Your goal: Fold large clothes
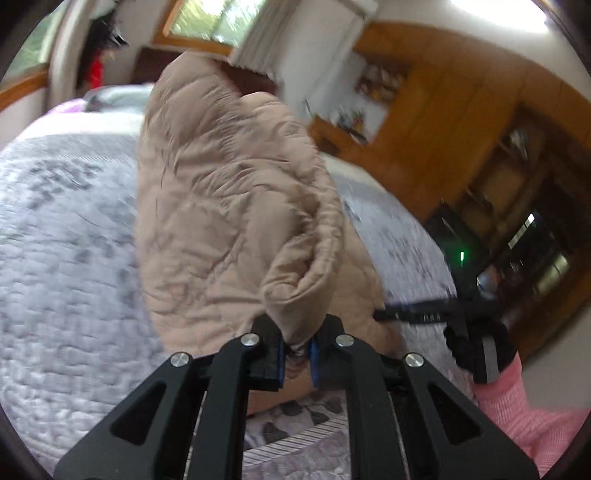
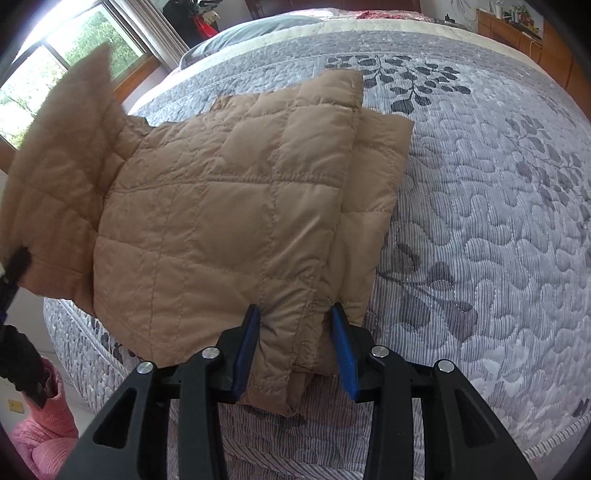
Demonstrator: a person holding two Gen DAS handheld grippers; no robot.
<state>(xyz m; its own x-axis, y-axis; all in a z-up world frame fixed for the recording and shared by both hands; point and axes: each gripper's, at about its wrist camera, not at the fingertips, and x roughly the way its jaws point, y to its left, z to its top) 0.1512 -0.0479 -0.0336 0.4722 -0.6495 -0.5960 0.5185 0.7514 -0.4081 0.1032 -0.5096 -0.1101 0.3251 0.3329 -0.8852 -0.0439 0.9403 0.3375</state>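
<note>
A tan quilted jacket [image 2: 229,206] lies partly folded on the bed near its front edge. My right gripper [image 2: 295,343] is shut on the thick folded edge of the jacket closest to me. One side of the jacket [image 1: 229,192] is lifted off the bed and hangs in the air, blurred. My left gripper [image 1: 297,349] is shut on a bunched corner of that lifted part. In the right wrist view the lifted flap [image 2: 62,155] rises at the far left, with the left gripper's dark tip at the frame edge below it.
A grey quilted bedspread [image 2: 480,192] with a leaf pattern covers the bed. Pillows [image 2: 258,29] lie at the far end. A window [image 2: 55,66] is at the left, wooden furniture [image 1: 461,122] beyond the bed. A pink sleeve [image 1: 517,402] shows at the lower right.
</note>
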